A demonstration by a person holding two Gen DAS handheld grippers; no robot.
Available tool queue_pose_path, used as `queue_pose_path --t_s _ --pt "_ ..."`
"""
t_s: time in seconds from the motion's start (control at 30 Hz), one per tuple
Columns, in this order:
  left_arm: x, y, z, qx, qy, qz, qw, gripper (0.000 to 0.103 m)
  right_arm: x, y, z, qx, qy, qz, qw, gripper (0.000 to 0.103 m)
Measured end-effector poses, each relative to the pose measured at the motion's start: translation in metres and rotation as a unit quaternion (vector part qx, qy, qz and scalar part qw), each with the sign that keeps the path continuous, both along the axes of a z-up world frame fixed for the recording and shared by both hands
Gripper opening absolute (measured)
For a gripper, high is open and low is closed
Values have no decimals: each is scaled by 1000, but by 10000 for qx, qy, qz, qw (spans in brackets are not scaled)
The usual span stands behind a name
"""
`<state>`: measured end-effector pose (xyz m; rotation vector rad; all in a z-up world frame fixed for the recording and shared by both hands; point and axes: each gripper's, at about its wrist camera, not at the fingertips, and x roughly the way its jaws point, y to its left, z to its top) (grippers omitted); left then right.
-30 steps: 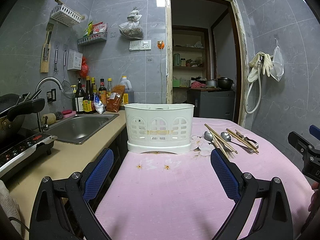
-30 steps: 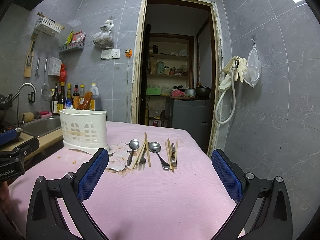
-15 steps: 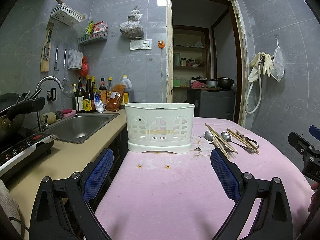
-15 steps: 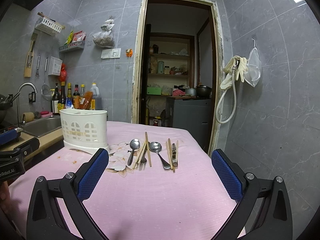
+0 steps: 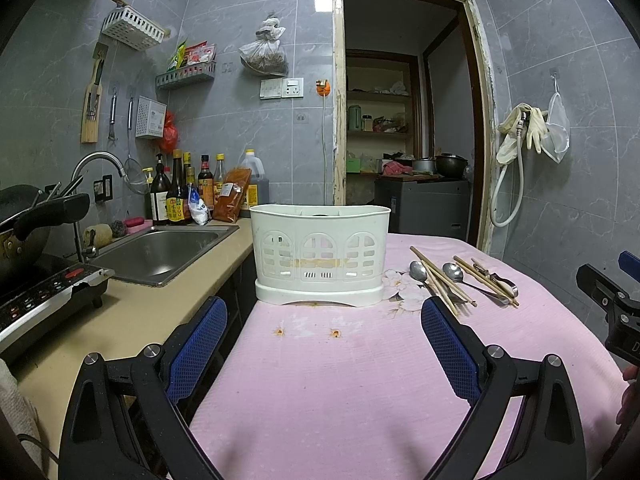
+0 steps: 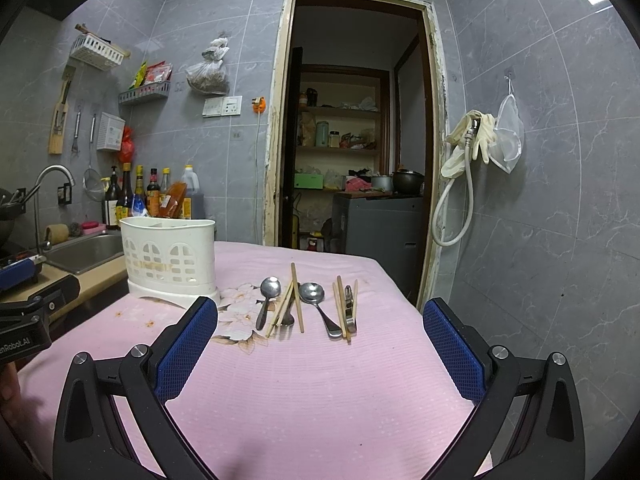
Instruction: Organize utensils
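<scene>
A: In the left wrist view, what had changed over the last second?

B: Almost nothing. The left gripper [image 5: 322, 344] hung over the pink bench [image 5: 340, 392] with its fingers [image 5: 198, 344] spread wide and nothing between them, as in the earlier frames. The white caddy [image 5: 320, 256] stood at centre frame, just a touch higher than a second before, so the camera had only drifted.

A: And the utensils?

B: They lay at centre right, beside the caddy: two spoons [image 5: 418, 271], the chopsticks [image 5: 442, 280] and a small metal piece I could not identify. None had shifted. Part of the right gripper [image 5: 612, 300] showed at the right edge, unmoved.

A: The right wrist view?

B: The same story. The right gripper [image 6: 320, 344] had its fingers [image 6: 454, 350] wide apart and empty, low in the frame. The spoons [image 6: 269, 294] and chopsticks [image 6: 297, 298] lay in a loose row at centre, ahead of the fingers and apart from them. The caddy [image 6: 170, 258] stood at centre left, and what I could see of its inside looked empty.

A: So what did that mean for the task?

B: I judged the sorting had not begun. No utensil had been gripped or lifted, and everything waited on the bench.
</scene>
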<state>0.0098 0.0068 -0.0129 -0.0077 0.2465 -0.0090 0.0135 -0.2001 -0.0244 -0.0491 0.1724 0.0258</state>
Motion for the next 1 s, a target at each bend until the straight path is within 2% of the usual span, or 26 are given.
queue_pose_path --t_s 0.87,1.0 --pt "3 2 -1 17 49 -16 10000 96 1 3 -1 -6 13 -6 10000 103" --pt "18 3 8 -1 258 -255 9993 96 5 2 1 -42 45 150 9999 103"
